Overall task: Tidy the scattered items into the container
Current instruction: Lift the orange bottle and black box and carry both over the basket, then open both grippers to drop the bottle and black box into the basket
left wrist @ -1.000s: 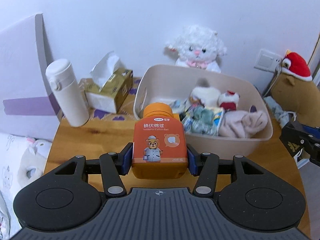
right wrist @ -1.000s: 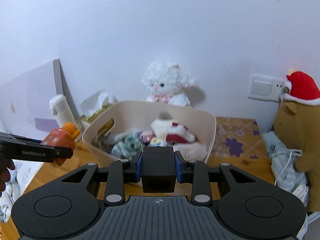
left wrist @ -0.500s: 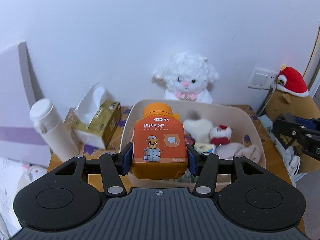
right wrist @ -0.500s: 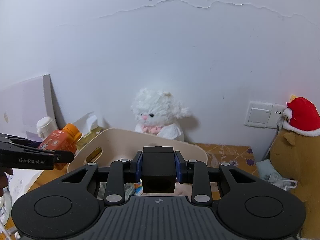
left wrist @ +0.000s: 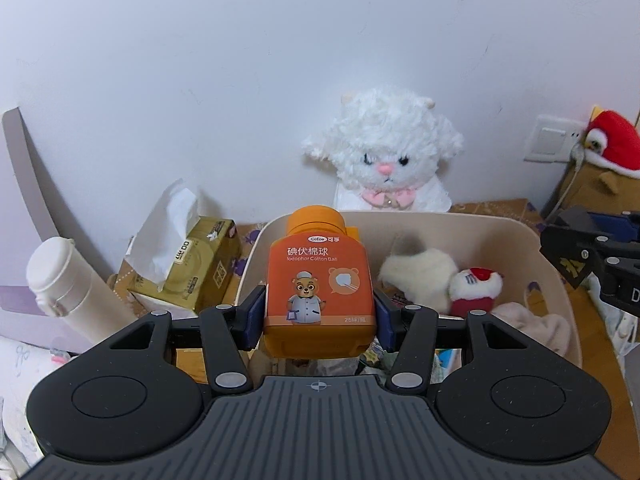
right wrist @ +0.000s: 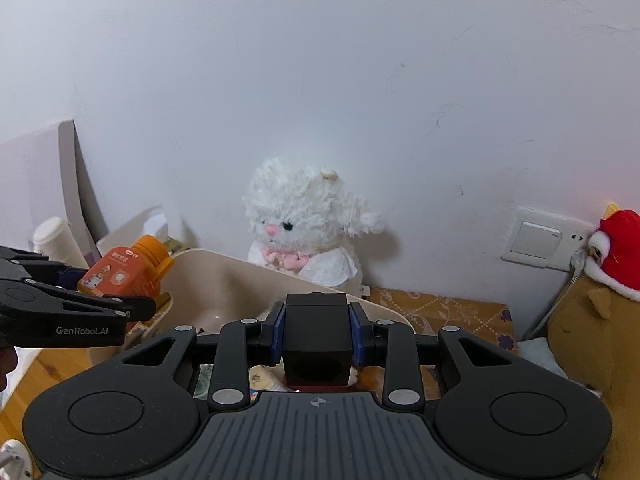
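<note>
The cotton-ball bottle (left wrist: pixel 319 292) was orange with a cartoon bear; the cube (right wrist: pixel 316 340) black. The container (left wrist: pixel 556 280) was beige, the plush lamb (left wrist: pixel 384 152) white with pink nose, the tissue box (left wrist: pixel 200 264) gold, the flask (left wrist: pixel 60 284) white.

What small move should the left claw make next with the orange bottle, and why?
Probably lower it, then open. The left claw grips the bottle over the left end of the bin, above the items inside; dropping from here might tip it.
</note>
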Tool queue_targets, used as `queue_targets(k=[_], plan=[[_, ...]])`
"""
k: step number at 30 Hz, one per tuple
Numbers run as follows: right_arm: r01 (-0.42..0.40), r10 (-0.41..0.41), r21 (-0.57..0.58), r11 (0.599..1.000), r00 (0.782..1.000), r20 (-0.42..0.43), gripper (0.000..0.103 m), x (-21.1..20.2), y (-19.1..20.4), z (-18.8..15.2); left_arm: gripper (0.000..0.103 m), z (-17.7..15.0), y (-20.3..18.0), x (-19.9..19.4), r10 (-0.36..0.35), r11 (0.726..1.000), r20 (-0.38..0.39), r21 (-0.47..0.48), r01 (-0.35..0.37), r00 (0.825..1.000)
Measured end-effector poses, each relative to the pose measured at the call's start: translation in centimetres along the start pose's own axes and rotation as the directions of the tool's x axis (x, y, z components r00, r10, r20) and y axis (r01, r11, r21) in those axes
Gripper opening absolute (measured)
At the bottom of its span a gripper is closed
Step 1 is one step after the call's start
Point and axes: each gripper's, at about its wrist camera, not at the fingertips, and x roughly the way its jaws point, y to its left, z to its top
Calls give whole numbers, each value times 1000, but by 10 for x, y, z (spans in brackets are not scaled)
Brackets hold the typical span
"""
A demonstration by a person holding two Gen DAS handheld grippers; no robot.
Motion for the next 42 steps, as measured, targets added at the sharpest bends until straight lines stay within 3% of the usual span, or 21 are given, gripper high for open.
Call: queue_targets(k=[21,23,26,29,30,32,42], plan=[[35,-20,72,997,980,-197,31,73,-10,-21,54,-10,-15,74,-4,999,-194,35,11,981],[31,-14,73,997,976,-219,41,75,-10,-22,54,-10,-16,76,-5,999,-204,38,13,979],[29,-12,69,997,973,-230,46,73,-9,-22,54,-11,-16,79,-11,999,-223,34,19,975],[32,-16,71,997,975,-224,67,70,-10,-21,56,-11,-15,80,-19,999,-224,31,27,974],[33,-17,72,997,976,-217,74,68,-11,-21,62,-11,-15,80,-20,999,-229,29,27,973],[35,-19,72,997,977,-211,76,65,-11,-20,71,-11,-15,80,-3,999,-233,31,11,973],[54,-32,99,994,976,-216,97,50,-7,-17,79,-6,-11,64,22,1000,-202,-2,-23,979]])
